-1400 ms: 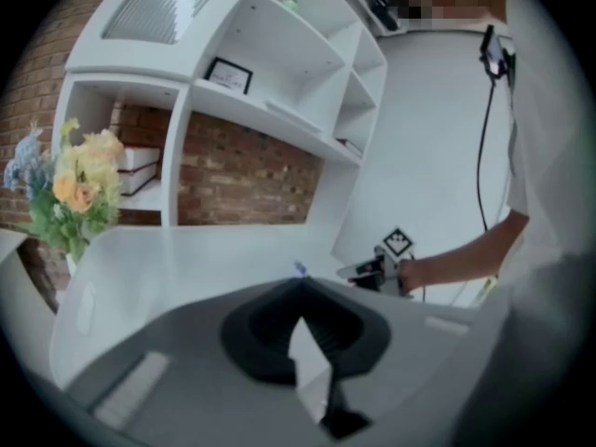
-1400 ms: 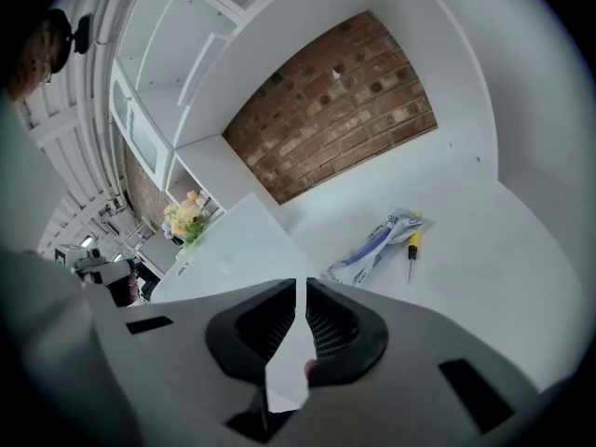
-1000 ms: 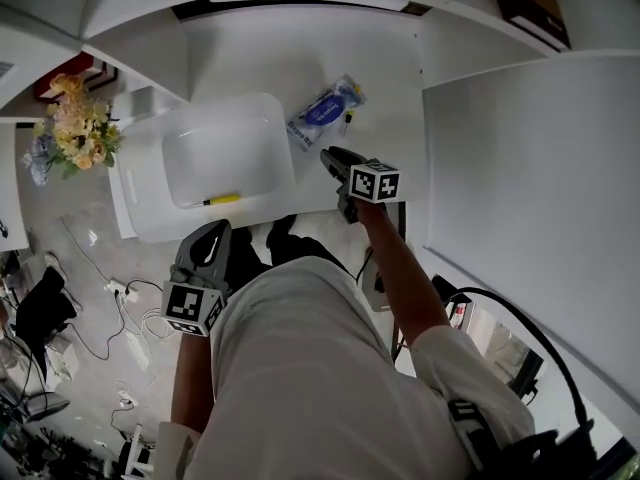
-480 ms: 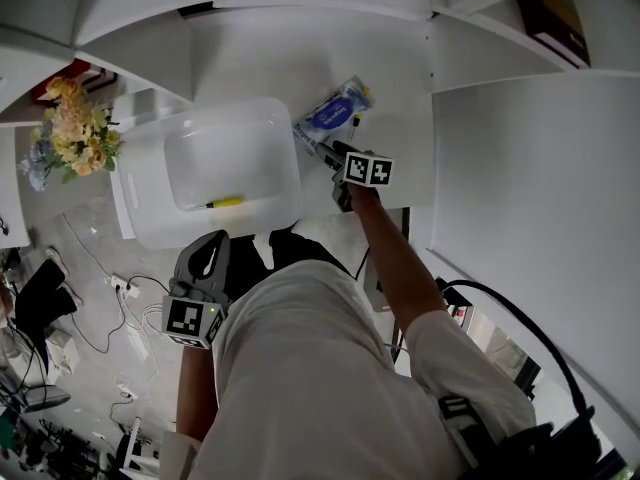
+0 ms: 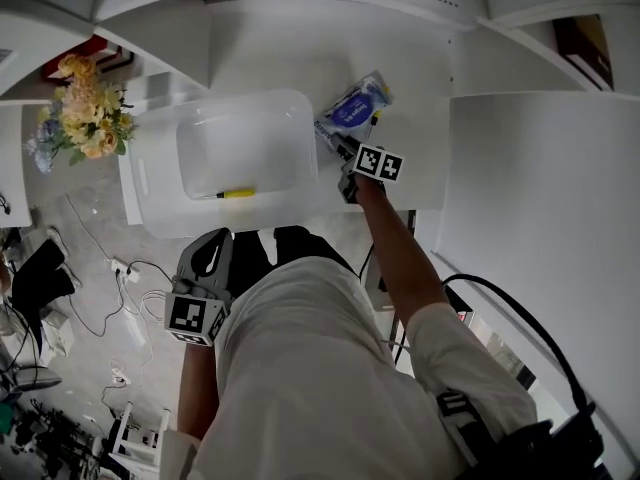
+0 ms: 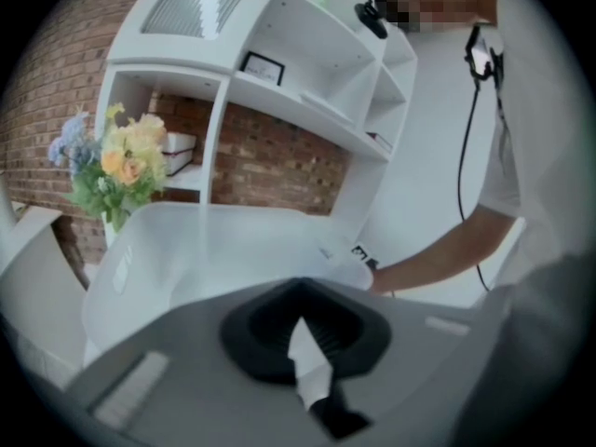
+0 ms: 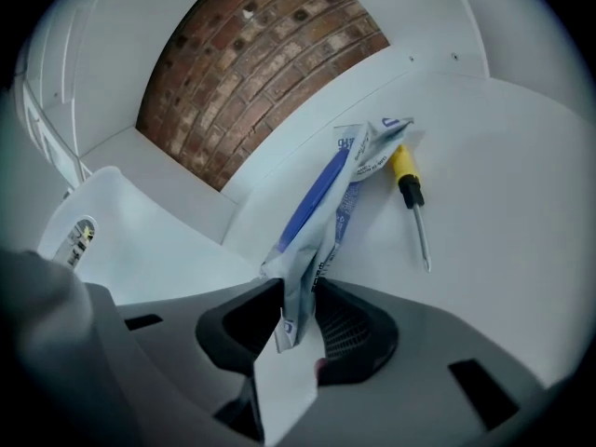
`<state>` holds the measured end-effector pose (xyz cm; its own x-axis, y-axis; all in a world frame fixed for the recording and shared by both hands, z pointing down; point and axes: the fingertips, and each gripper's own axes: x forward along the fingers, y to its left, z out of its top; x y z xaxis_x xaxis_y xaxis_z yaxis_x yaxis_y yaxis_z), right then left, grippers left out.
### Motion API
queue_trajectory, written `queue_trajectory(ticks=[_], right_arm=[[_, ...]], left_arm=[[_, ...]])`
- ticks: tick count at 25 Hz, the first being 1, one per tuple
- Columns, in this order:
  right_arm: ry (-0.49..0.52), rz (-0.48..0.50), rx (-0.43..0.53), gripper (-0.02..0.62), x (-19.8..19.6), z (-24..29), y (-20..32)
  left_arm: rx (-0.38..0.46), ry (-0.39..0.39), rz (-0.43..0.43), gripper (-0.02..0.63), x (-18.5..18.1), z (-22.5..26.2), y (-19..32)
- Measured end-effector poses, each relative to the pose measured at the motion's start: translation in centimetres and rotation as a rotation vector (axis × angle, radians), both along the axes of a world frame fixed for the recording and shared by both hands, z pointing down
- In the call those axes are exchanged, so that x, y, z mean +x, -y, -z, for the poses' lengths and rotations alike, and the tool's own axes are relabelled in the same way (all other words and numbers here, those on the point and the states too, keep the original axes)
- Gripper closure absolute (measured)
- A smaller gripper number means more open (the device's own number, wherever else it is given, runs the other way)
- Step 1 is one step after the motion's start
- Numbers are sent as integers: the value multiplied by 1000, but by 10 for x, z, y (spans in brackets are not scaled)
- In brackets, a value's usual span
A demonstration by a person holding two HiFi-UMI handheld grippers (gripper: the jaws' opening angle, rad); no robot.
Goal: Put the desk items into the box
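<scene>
Pinching a corner of the blue-and-white plastic packet (image 7: 321,194), the right gripper (image 7: 298,296), jaws just closing, is risking a slip; left gripper (image 5: 208,253) idling closed at eight o'clock.

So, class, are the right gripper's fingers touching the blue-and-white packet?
Touching. The right gripper view shows its fingers, just closed further, pinching the packet.

The translucent white box (image 5: 150,173) held one yellow pen (image 5: 232,194). A blue-white packet (image 5: 355,111) was on the desk to its right. A yellow-handled screwdriver (image 7: 411,198) lay just beside the packet.
</scene>
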<state>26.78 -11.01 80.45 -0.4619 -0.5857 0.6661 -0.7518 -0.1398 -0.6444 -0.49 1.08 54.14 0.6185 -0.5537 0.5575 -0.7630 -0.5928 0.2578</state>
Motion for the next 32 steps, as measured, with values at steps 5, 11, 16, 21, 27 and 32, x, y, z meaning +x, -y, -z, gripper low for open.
queue_trajectory(ticks=[5, 11, 16, 21, 27, 32], right_arm=[[-13, 16, 57, 569, -1, 19, 3], [-133, 123, 155, 572, -5, 66, 9], [-177, 132, 202, 572, 0, 97, 10], [-212, 135, 241, 572, 6, 132, -2], [-256, 145, 310, 572, 4, 174, -20], [-309, 161, 369, 572, -3, 202, -32]], left_arm=[[1, -2, -3, 603, -8, 0, -2], [45, -13, -19, 603, -15, 11, 5], [78, -26, -26, 603, -19, 18, 5], [89, -43, -29, 603, -26, 20, 1], [104, -63, -40, 603, -33, 22, 6], [120, -71, -67, 603, -36, 26, 4]])
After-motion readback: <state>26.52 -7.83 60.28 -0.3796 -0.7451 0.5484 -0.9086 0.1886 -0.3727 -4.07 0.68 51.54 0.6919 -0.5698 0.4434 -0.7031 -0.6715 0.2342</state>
